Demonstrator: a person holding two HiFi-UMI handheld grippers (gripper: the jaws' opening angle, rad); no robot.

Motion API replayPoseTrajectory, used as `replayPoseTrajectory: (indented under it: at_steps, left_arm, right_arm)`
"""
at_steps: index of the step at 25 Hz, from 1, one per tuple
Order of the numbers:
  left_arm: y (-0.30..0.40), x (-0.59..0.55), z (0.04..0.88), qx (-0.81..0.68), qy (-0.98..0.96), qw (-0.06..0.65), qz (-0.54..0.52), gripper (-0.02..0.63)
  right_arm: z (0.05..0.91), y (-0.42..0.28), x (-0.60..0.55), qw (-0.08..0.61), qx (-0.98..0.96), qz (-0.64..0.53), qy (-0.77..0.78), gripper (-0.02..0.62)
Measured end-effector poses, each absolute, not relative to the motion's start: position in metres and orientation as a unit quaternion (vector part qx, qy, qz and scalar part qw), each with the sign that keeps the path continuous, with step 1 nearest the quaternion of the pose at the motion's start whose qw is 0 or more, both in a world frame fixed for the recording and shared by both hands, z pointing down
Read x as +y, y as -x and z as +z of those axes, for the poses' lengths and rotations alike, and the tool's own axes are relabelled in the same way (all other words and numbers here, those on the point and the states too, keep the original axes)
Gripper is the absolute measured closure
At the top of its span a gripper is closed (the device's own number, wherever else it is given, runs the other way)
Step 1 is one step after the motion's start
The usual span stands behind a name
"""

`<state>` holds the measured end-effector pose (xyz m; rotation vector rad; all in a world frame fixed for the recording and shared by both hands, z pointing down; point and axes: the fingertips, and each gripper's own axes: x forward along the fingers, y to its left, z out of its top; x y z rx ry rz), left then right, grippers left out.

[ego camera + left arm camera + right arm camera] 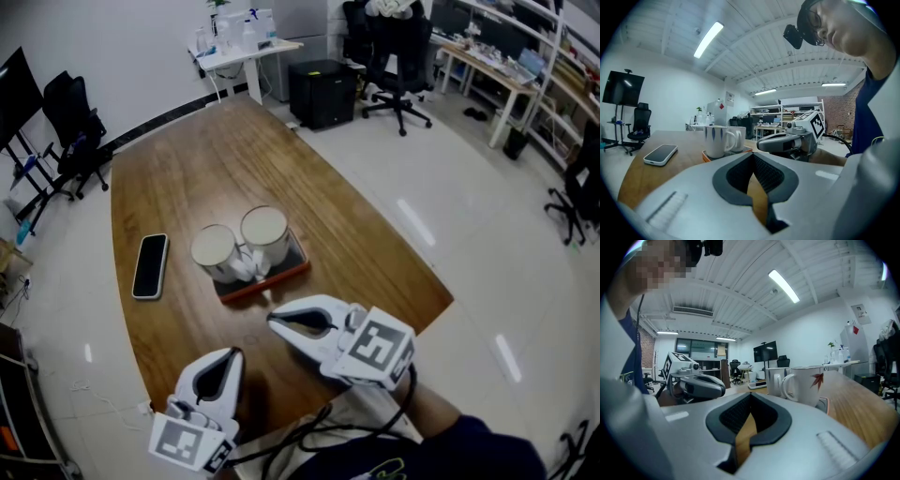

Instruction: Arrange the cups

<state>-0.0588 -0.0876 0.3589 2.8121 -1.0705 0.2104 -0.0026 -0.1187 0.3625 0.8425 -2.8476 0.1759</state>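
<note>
Both cups stand upright, side by side, on a small dark tray (281,275) with an orange rim, near the middle of the wooden bench (216,159). The left cup (215,251) and the right cup (265,234) are so close that they seem to touch, with their handles turned toward the near side.

Neither is being handled. The left gripper (233,352) sits at the near edge of the bench and the right gripper (272,320) just short of the tray. Each has its jaws closed with nothing between them. Judging by that, the cups are either already arranged on the tray or not yet picked up (the pictures alone do not settle which). If work is left, it is the whole pick-and-place, beginning with opening a pair of jaws.

The cups are plain white mugs with looped handles and pale, apparently empty insides. Seen from the left gripper view, the nearer one carries narrow blue leaf-shaped marks. From the right gripper view, the nearer one shows a red maple leaf. A black phone (150,265) lies flat to the left of the tray, apart from it.
</note>
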Motion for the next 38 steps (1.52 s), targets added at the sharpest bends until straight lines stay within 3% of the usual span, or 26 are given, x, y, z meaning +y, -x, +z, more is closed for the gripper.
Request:
replayPoseTrajectory:
  at_steps: [5,6,7,8,9,13,17,19,30,38]
  left_arm:
    - [0.089,-0.122,0.368,-0.427,-0.898,0.075,0.068,0.598]
    - [0.091,-0.131,0.372,-0.421,-0.901,0.081,0.073,0.496]
    - [0.091,-0.141,0.377,-0.412,-0.903,0.086,0.079,0.36]
    - [0.091,-0.152,0.38,-0.406,-0.906,0.09,0.084,0.286]
    - [0.09,-0.164,0.381,-0.402,-0.907,0.09,0.087,0.275]
    - [0.082,-0.214,0.375,-0.4,-0.911,0.07,0.07,0.273]
    - [0.067,-0.233,0.374,-0.382,-0.919,0.07,0.069,0.273]
    - [0.055,-0.239,0.374,-0.369,-0.924,0.069,0.07,0.246]
    - [0.046,-0.256,0.372,-0.356,-0.929,0.069,0.069,0.233]
    - [0.067,-0.232,0.367,-0.374,-0.923,0.051,0.075,0.233]
  right_arm:
    - [0.366,-0.033,-0.155,0.072,-0.922,0.063,-0.376,0.595]
    - [0.369,-0.04,-0.163,0.074,-0.92,0.064,-0.38,0.531]
    - [0.371,-0.046,-0.171,0.076,-0.92,0.065,-0.38,0.378]
    - [0.373,-0.052,-0.179,0.077,-0.919,0.066,-0.381,0.339]
    - [0.375,-0.061,-0.189,0.078,-0.918,0.066,-0.384,0.341]
    - [0.377,-0.071,-0.227,0.082,-0.93,0.064,-0.353,0.36]
    - [0.377,-0.052,-0.242,0.082,-0.951,0.059,-0.292,0.245]
    - [0.375,-0.05,-0.248,0.082,-0.953,0.056,-0.285,0.247]
    - [0.371,-0.027,-0.26,0.077,-0.965,0.046,-0.247,0.243]
    - [0.35,-0.073,-0.25,0.027,-0.948,0.036,-0.316,0.252]
